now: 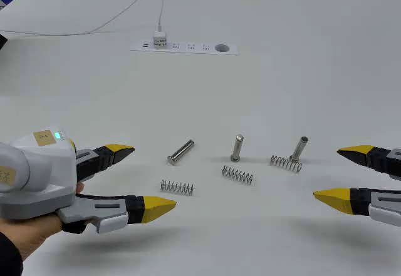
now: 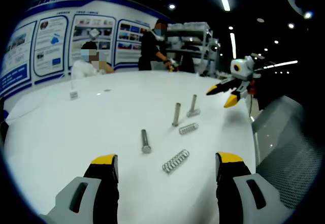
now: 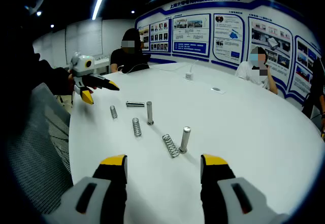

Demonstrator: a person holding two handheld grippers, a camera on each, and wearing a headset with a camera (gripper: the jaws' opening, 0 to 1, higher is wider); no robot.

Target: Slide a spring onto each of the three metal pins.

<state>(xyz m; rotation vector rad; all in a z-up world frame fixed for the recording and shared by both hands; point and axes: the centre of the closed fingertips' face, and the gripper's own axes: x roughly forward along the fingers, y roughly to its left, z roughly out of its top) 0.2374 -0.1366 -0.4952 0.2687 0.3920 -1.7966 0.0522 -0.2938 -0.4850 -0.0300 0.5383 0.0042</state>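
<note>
Nothing reads clearly: the far wall boards (image 3: 228, 31) carry a Chinese heading and small print, all too blurred.

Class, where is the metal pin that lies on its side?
In the head view, the lying pin is the leftmost pin, just beyond the left spring and nearest the left gripper.

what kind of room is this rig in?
Probably an office meeting or demo room, not a factory line: a big white table, poster boards on the wall, and people seated at the table's far side.
</note>
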